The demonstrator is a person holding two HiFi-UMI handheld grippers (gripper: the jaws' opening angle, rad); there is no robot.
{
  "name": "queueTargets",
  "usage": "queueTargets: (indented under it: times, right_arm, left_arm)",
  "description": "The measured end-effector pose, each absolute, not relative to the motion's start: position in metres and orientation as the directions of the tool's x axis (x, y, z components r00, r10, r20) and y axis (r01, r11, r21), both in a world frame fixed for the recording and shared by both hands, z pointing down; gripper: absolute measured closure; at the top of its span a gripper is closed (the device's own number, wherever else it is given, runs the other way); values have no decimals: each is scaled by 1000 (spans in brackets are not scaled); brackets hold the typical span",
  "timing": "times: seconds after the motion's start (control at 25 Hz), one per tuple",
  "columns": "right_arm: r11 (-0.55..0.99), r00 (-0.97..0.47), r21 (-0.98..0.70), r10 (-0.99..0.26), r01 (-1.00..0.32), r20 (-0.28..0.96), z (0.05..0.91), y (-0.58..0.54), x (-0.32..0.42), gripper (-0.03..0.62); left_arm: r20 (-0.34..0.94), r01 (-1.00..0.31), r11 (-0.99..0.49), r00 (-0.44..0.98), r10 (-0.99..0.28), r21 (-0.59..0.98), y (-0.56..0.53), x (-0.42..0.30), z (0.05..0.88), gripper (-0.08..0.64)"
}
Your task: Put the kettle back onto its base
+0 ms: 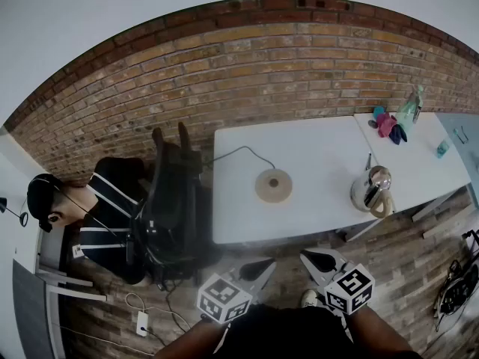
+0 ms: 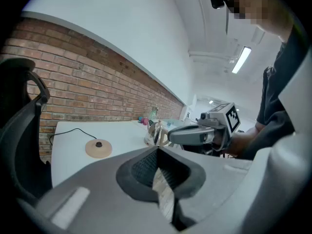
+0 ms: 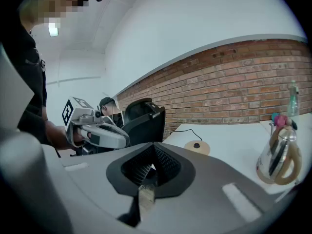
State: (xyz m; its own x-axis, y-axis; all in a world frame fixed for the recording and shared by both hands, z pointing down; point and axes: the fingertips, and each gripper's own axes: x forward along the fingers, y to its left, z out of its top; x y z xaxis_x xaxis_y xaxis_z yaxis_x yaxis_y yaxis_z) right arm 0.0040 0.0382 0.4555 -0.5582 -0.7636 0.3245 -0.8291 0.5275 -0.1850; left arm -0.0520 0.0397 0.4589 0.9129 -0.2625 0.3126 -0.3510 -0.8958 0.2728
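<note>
Left hand-held gripper (image 1: 263, 265) and right hand-held gripper (image 1: 311, 257) hang side by side just short of the near edge of the white counter (image 1: 314, 148), each with jaws pressed together and nothing between them. On the counter the metal kettle (image 1: 372, 189) stands upright at the right. It is well apart from its round base (image 1: 273, 185), which lies to its left, with a cord (image 1: 239, 149) trailing to the far left.
</note>
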Motion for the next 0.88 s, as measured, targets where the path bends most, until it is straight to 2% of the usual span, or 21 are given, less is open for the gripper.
queueTargets:
  times: [0.16, 0.88]
  right_arm:
    - [526, -557, -186, -765, -830, 321, 454, 37, 9, 568]
    - [514, -567, -241, -764, -823, 307, 459, 38, 13, 565]
  left_arm:
    - [266, -348, -868, 927, -263, 355, 34, -50, 452, 558]
    - [294, -347, -880, 921, -255, 324, 36, -35, 450, 558]
